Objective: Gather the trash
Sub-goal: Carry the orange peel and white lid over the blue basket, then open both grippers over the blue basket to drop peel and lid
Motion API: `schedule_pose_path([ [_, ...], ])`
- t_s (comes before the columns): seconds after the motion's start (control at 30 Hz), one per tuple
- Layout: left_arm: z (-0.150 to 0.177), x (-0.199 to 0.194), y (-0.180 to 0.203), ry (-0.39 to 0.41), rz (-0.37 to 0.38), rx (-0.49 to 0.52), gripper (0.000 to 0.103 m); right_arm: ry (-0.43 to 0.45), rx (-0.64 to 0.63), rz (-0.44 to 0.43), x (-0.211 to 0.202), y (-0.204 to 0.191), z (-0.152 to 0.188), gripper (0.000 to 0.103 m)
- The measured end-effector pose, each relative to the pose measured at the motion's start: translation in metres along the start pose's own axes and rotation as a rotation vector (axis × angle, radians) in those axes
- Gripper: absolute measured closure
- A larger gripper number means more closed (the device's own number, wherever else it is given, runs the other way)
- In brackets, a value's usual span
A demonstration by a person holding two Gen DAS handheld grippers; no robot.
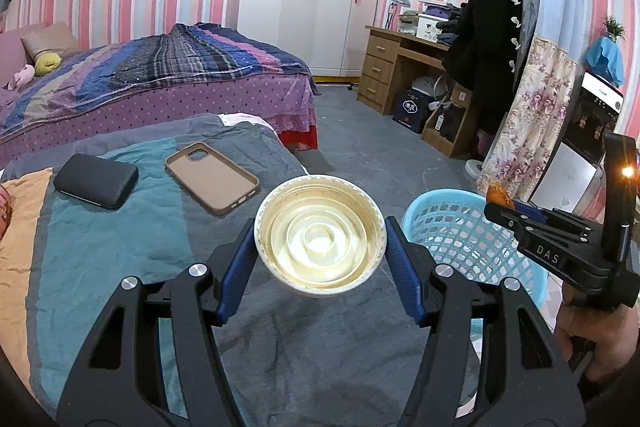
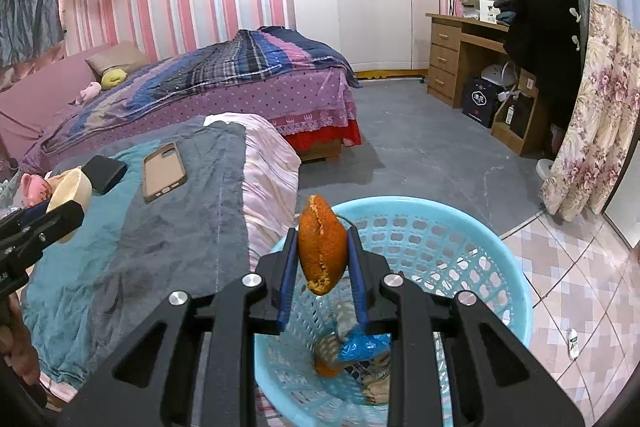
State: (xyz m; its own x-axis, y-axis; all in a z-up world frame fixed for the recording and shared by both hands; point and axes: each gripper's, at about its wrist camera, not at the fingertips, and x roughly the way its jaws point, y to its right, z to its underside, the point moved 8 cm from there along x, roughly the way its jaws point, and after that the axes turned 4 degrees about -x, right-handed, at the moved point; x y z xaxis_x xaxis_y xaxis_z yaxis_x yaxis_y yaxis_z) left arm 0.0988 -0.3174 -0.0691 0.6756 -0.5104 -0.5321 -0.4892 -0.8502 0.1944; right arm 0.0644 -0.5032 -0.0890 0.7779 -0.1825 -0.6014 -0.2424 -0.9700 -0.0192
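Right wrist view: I am holding orange peel (image 2: 322,247) pinched in my right gripper (image 2: 322,259) above the blue basket (image 2: 496,267), best released well inside the rim, while my left gripper (image 1: 320,247) is clamping a cream lid (image 1: 320,235).

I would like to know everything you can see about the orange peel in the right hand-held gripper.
The orange peel is one curled piece of rind, bright orange and pitted outside, with a pale ragged torn edge running down its face. It stands upright, longer than wide. The right hand-held gripper is shut on it, a blue pad pressing each side. It hangs above the light blue plastic basket, touching nothing else. The basket already holds other trash, including another orange scrap.
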Motion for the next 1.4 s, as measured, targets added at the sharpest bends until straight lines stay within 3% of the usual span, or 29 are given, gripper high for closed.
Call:
schedule_pose_path([
  [1.07, 0.007, 0.022, 0.023, -0.028, 0.043, 0.013, 0.042, -0.023, 0.049, 0.039, 0.001, 0.022, 0.014, 0.076],
  [1.17, 0.009, 0.026, 0.031, -0.033, 0.053, 0.016, 0.042, -0.010, 0.067, 0.044, -0.001, 0.026, 0.013, 0.070],
  [1.23, 0.009, 0.028, 0.036, -0.034, 0.062, 0.021, 0.042, 0.012, 0.085, 0.063, -0.004, 0.030, 0.011, 0.049],
  [1.4, 0.014, 0.040, 0.058, -0.054, 0.097, 0.045, 0.042, 0.104, 0.157, 0.164, -0.020, 0.053, 0.004, 0.046],
])
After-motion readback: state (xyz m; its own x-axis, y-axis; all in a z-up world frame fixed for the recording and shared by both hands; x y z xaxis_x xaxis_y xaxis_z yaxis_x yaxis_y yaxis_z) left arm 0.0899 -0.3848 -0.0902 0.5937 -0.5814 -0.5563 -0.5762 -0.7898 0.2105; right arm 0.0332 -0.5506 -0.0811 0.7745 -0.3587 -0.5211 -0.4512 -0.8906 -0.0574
